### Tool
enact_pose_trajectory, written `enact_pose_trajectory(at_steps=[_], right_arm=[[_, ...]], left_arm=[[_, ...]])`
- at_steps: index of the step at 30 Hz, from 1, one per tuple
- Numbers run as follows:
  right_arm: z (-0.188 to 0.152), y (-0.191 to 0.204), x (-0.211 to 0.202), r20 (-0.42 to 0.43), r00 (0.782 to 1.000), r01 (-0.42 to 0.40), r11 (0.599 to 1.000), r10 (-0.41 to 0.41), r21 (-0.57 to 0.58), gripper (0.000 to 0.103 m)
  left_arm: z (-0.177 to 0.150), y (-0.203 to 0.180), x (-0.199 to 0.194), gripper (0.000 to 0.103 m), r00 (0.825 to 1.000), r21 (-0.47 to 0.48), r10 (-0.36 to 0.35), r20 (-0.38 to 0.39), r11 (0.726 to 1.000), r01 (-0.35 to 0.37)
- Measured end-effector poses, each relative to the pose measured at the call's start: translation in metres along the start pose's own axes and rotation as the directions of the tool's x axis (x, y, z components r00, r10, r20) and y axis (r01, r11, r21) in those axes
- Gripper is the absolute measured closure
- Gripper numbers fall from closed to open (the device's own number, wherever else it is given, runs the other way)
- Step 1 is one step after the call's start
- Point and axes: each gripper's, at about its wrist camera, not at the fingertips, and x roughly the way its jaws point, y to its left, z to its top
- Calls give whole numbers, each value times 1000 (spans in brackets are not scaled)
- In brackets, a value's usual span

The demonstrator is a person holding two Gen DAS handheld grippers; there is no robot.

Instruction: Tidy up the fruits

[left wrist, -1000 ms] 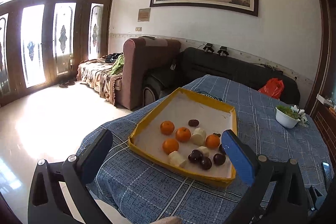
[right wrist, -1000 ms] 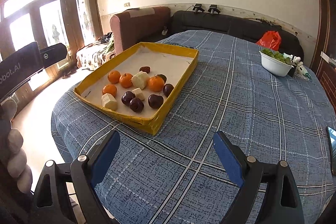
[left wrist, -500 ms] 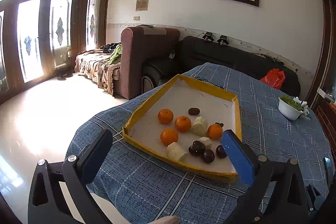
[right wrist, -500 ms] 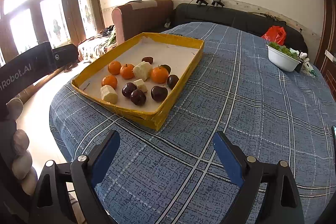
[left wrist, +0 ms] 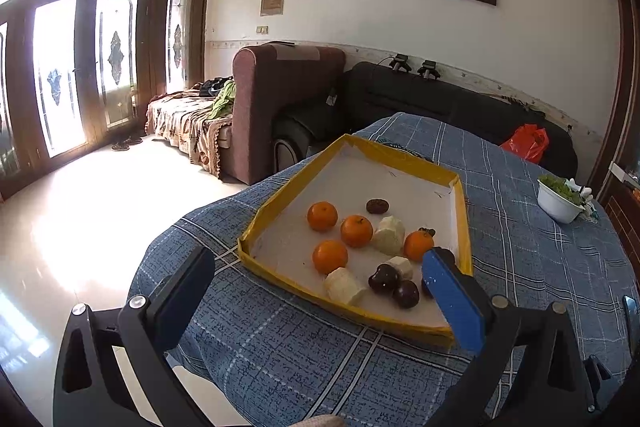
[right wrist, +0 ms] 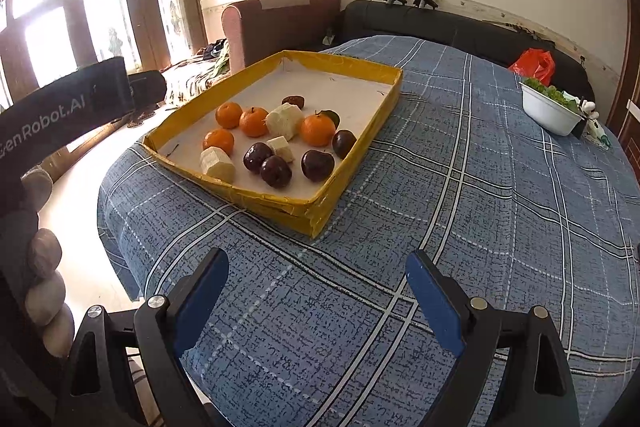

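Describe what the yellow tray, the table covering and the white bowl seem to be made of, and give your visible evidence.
Yellow tray: probably cardboard wrapped in glossy yellow tape, given its creased, dented walls.
Table covering: woven fabric, matte, with a blue plaid weave draping over the edge.
White bowl: smooth and white, plastic or ceramic; cannot tell which.

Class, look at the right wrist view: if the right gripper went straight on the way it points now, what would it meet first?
Probably the blue checked tablecloth, bare ahead of the open right gripper. The yellow tray lies beyond, slightly left; depth is uncertain.
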Motion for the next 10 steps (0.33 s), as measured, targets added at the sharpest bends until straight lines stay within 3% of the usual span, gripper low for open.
enact_pose_trajectory(at_steps=[4, 10], right_arm=[[1, 5, -2, 6, 1000, -5, 1000, 6, -24, 9], [10, 2, -6, 21, 999, -36, 999, 36, -7, 9]], left_arm=[[9, 6, -2, 0, 1000, -1, 15, 25, 1000, -15], [14, 2, -1, 0, 1000, 52, -8, -10, 999, 8]])
